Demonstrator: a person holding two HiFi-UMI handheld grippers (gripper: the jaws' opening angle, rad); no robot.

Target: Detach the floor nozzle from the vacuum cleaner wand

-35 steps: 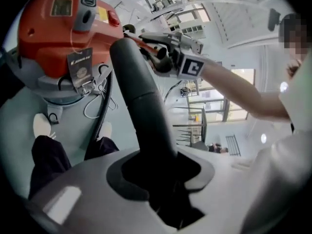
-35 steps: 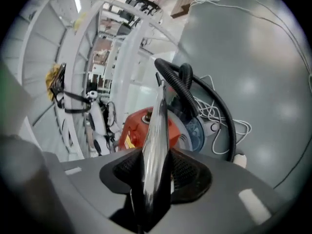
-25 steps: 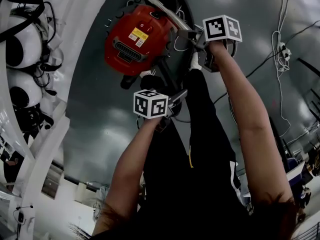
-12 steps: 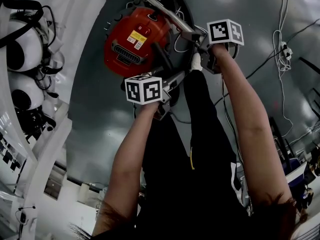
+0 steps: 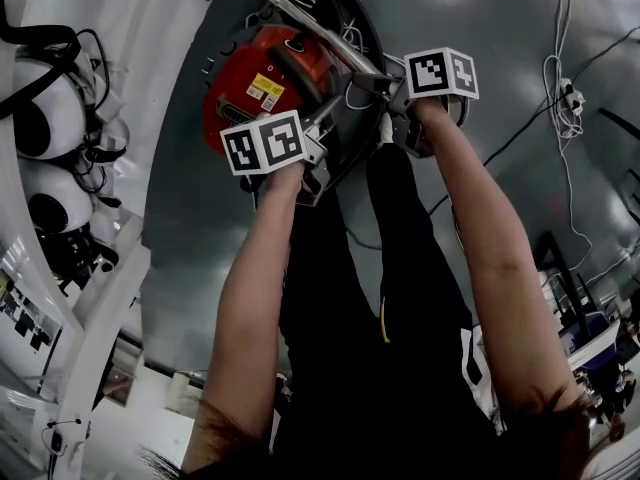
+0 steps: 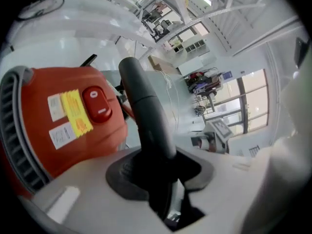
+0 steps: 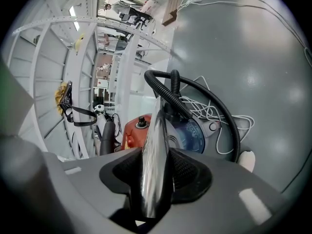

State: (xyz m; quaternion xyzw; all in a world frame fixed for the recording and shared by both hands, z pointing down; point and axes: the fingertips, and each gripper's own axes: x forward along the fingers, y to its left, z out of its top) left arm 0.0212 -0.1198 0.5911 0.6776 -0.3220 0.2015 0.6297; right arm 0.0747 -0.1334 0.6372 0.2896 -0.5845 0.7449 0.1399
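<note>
In the left gripper view, a black tube (image 6: 146, 111), apparently the floor nozzle's neck, fills the gap between the jaws of my left gripper (image 6: 168, 179), which is shut on it. Its rounded far end rises beside the red vacuum body (image 6: 63, 116). In the head view my left gripper (image 5: 322, 130) hangs over the red body (image 5: 250, 78). My right gripper (image 5: 388, 83) is shut on the chrome wand (image 5: 310, 23), which runs up and left from it. The right gripper view shows the wand (image 7: 155, 145) clamped in that gripper (image 7: 153, 199).
A black ribbed hose (image 7: 195, 96) and a white cord (image 7: 209, 111) lie on the grey floor beyond the wand. The person's black-trousered legs (image 5: 400, 268) and a white shoe (image 5: 385, 128) are below the grippers. White frames with round white units (image 5: 40, 118) stand left; cables (image 5: 560, 78) trail right.
My left gripper has swung up and to the left with the black tube, from in front of the legs to over the red body. The right gripper and the wand have stayed put.
</note>
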